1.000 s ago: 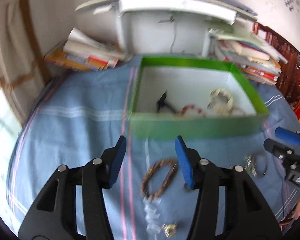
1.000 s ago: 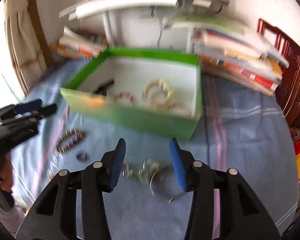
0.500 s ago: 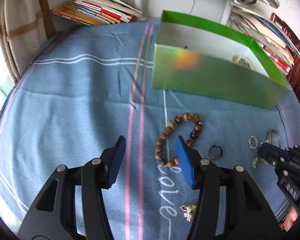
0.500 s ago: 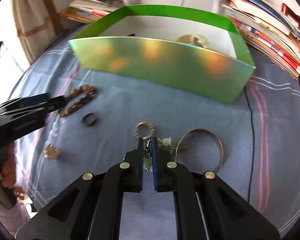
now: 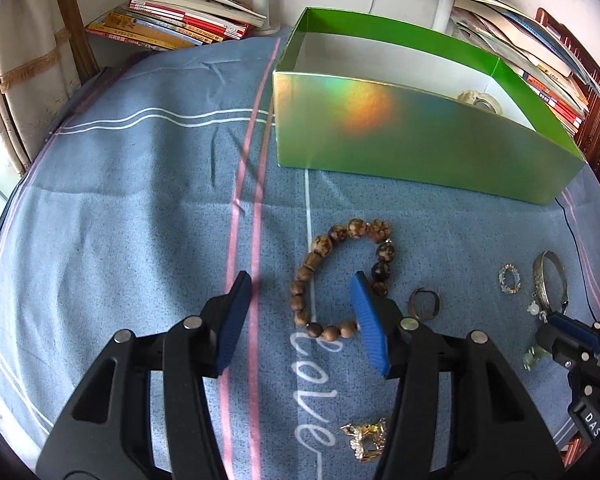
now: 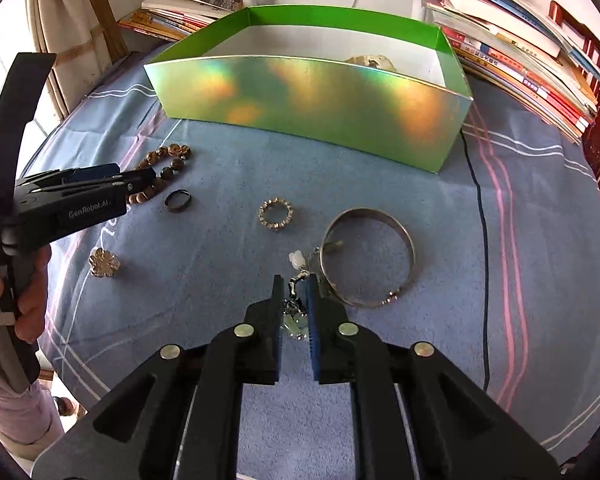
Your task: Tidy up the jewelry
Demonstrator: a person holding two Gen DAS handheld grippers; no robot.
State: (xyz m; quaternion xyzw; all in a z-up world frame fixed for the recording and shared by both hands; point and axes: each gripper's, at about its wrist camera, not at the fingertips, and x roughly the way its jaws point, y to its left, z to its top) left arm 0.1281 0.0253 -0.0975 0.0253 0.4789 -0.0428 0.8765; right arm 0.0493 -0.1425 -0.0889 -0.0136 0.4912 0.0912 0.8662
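A green box (image 5: 420, 140) (image 6: 308, 100) stands on the blue cloth with a pale bracelet (image 5: 478, 100) inside. My left gripper (image 5: 300, 292) is open, its jaws around the near end of a brown bead bracelet (image 5: 340, 272) (image 6: 160, 176). My right gripper (image 6: 294, 292) is shut on a small jade-and-silver charm (image 6: 296, 320), low on the cloth, touching a silver bangle (image 6: 368, 256). The charm also shows in the left wrist view (image 5: 534, 354).
On the cloth lie a dark ring (image 6: 178, 201) (image 5: 424, 304), a sparkly ring (image 6: 276, 214) (image 5: 510, 278) and a gold flower brooch (image 6: 104, 262) (image 5: 366, 440). Book stacks (image 6: 520, 52) line the back. A black cable (image 6: 480, 216) crosses right.
Both grippers came down close to the cloth. My right gripper closed on the charm. My left gripper moved forward around the bead bracelet, still open.
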